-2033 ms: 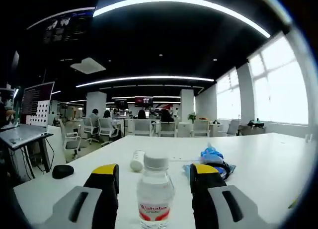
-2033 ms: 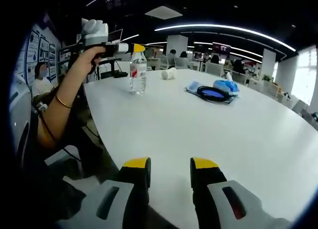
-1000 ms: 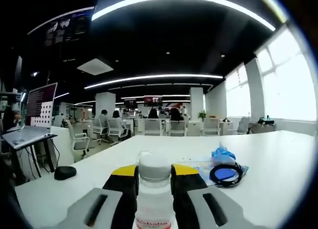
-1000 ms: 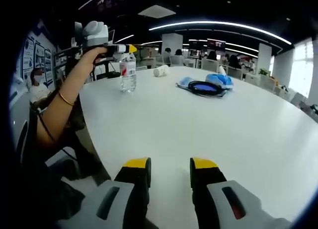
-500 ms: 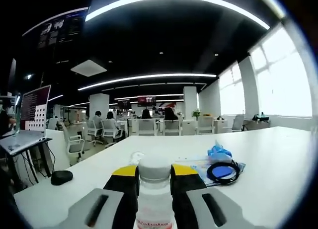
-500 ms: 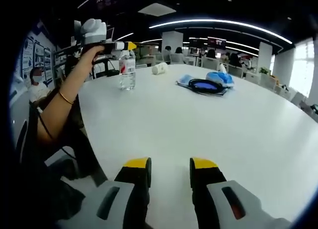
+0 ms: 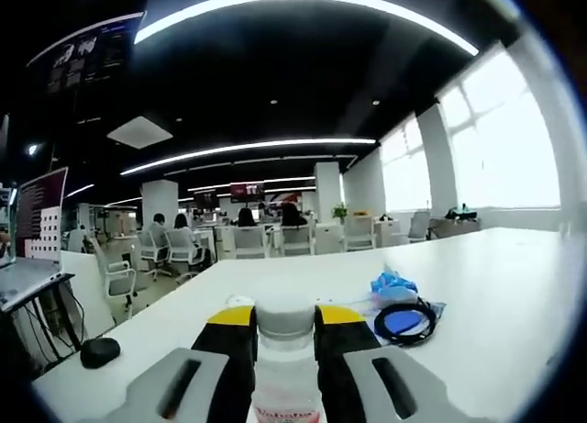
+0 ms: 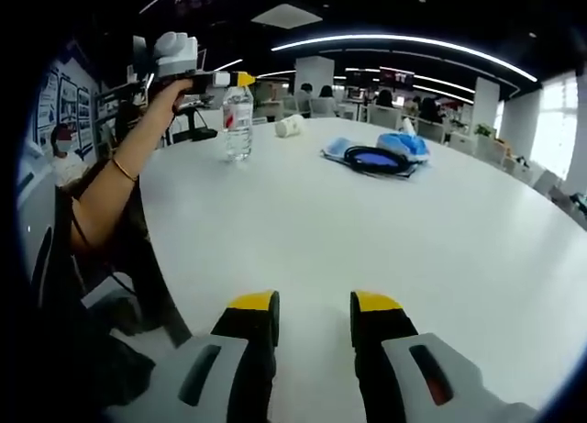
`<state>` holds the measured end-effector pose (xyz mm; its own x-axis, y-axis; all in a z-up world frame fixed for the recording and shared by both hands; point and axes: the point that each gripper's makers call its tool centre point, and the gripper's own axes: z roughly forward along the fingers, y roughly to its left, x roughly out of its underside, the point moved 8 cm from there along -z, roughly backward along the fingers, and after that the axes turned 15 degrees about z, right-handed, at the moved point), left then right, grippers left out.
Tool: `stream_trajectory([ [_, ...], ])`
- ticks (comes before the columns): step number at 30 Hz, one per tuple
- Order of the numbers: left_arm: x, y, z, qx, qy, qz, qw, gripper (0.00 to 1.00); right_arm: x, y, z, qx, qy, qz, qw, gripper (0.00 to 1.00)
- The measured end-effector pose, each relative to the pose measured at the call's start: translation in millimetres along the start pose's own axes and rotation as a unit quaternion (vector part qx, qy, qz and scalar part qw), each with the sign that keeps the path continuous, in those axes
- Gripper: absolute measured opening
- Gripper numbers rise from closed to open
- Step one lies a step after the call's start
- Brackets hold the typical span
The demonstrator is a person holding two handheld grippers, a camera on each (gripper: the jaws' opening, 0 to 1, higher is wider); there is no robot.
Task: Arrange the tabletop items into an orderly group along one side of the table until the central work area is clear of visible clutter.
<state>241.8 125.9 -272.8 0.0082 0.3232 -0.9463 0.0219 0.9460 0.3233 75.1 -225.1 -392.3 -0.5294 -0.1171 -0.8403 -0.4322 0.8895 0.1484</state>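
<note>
Gripping the water bottle (image 7: 285,363), left gripper (image 7: 285,327) faces what looks like a cable coil (image 7: 404,321).

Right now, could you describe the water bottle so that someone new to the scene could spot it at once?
On the white table, look to the edge nearest the person's outstretched arm. The water bottle stands upright there, its neck clamped by the left gripper. It is clear with a red label, unlike the white roll lying beyond it.
</note>
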Motion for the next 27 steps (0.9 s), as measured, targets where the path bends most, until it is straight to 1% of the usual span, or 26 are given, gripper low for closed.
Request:
stream_trajectory([
  [3, -5.2, 4.2, 5.8, 0.005, -0.001, 0.006, 1.0000, 0.21, -0.8, 0.4, 2.2, 0.002, 0.002, 0.000, 1.0000, 0.29],
  [5, -10.7, 10.8, 14.1, 0.007, -0.003, 0.015, 0.9998, 0.21, -2.5, 1.6, 6.4, 0.003, 0.004, 0.001, 1.0000, 0.29],
  [8, -11.8, 14.8, 20.2, 0.007, -0.003, 0.019, 0.9998, 0.21, -4.5, 2.7, 9.8, 0.002, 0.006, -0.001, 1.0000, 0.29],
  [14, -9.7, 21.0, 35.0, 0.015, 0.005, 0.016, 0.9997, 0.21, -10.1, 1.5, 13.1, 0.007, 0.007, -0.004, 0.9999, 0.29],
  [18, -9.4, 22.3, 41.1, 0.019, 0.007, 0.023, 0.9995, 0.21, -12.7, 0.4, 14.5, 0.011, 0.005, -0.003, 0.9999, 0.29],
  [21, -9.0, 25.8, 45.6, 0.020, 0.008, 0.021, 0.9996, 0.21, -13.9, 0.1, 16.0, 0.012, 0.005, -0.002, 0.9999, 0.29],
  [27, -3.0, 31.5, 57.7, 0.024, 0.019, 0.019, 0.9994, 0.21, -16.2, -0.6, 20.9, 0.018, 0.008, 0.001, 0.9998, 0.29],
])
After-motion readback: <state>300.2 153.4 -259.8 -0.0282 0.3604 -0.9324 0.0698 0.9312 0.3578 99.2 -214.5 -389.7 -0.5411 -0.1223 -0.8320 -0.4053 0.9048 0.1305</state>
